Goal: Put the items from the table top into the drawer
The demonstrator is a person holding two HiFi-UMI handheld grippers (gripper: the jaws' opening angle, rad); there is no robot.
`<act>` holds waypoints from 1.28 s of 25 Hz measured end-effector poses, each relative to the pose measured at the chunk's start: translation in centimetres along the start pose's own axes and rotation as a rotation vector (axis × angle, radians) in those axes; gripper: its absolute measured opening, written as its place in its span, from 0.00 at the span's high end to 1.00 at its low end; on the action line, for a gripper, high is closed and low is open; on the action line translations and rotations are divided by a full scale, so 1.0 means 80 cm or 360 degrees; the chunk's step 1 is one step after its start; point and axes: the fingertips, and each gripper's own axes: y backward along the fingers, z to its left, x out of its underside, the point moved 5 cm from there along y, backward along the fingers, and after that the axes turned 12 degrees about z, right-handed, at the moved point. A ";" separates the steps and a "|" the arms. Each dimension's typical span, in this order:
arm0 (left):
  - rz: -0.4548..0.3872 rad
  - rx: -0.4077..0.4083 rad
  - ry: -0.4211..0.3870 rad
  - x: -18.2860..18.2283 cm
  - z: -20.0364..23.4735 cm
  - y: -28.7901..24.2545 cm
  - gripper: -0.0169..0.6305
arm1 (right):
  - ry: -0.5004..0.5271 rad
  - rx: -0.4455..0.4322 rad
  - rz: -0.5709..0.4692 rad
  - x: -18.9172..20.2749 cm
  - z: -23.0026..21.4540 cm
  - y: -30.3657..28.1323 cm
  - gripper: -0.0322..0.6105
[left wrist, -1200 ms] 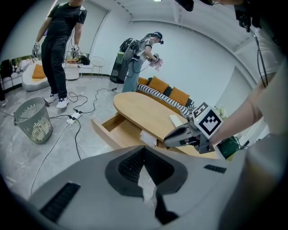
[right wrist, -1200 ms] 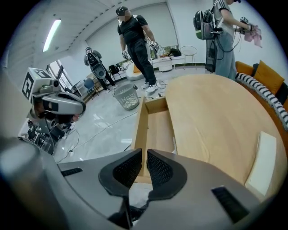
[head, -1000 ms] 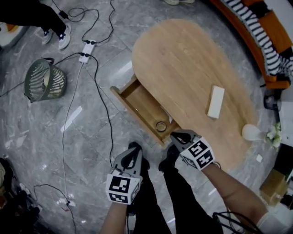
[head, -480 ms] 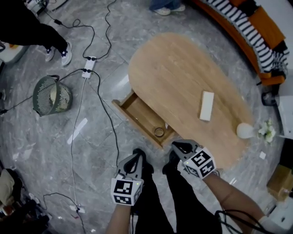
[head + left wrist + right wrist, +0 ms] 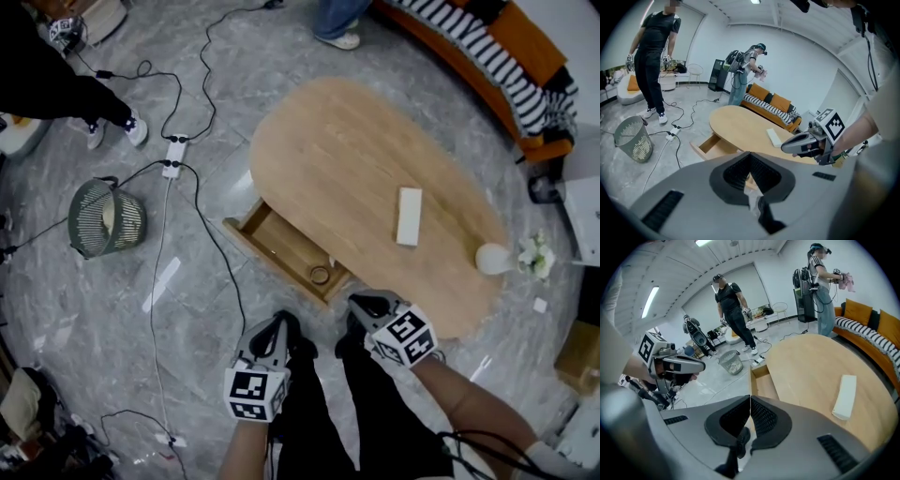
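An oval wooden table (image 5: 347, 150) has its drawer (image 5: 272, 242) pulled open at the left side. Inside the drawer, near its front corner, lies a small ring-shaped item (image 5: 320, 275). A white rectangular block (image 5: 409, 216) lies on the table top; it also shows in the right gripper view (image 5: 845, 397) and the left gripper view (image 5: 774, 137). My left gripper (image 5: 276, 323) hangs shut and empty over the floor in front of the drawer. My right gripper (image 5: 364, 302) is shut and empty too, just off the table's near edge beside the drawer.
A white vase (image 5: 491, 258) with flowers stands at the table's right end. On the floor to the left are a green wire bin (image 5: 105, 217), a power strip (image 5: 175, 155) and trailing cables. An orange sofa (image 5: 487, 56) runs behind the table. Other people stand nearby.
Both grippers have lifted and drawn back from the drawer's front; the right one no longer sits at the drawer corner. More of the table and room shows.
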 end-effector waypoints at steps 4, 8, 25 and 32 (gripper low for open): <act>0.0008 0.0013 -0.0015 -0.002 -0.002 -0.001 0.97 | -0.0005 -0.0002 0.0003 0.000 0.003 0.002 0.90; 0.0026 0.0026 -0.0069 -0.004 -0.002 -0.004 0.97 | -0.0022 0.0002 0.0005 -0.001 0.006 -0.002 0.90; 0.0155 0.0223 -0.0302 -0.004 -0.027 -0.020 0.97 | -0.0272 -0.0113 -0.0040 -0.003 0.018 -0.018 0.90; 0.0124 0.0189 -0.0212 -0.008 -0.038 -0.042 0.97 | -0.0283 -0.0084 -0.0061 0.007 -0.006 -0.016 0.90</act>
